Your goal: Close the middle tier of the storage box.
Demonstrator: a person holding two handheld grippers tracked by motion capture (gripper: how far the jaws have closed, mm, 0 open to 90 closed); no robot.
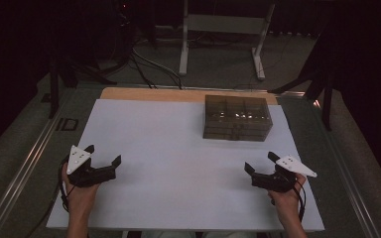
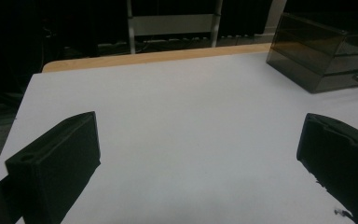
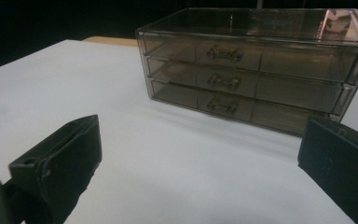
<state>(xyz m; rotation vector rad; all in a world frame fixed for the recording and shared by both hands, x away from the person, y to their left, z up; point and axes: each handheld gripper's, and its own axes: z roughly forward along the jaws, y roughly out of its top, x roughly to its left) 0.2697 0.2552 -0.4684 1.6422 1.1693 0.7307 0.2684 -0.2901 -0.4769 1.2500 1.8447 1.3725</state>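
Both the left tool (image 1: 102,155) and right tool (image 1: 261,162) are held released; the 3-drawer box's (image 3: 254,70) contents cannot be made out.

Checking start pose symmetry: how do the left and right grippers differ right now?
The left gripper sits at the table's left side, far from the smoky drawer box; the right gripper sits at the right side, nearer the box. The left gripper's view has the box off at its right edge; the right one faces the drawer fronts. Both are open, empty, hand-held.
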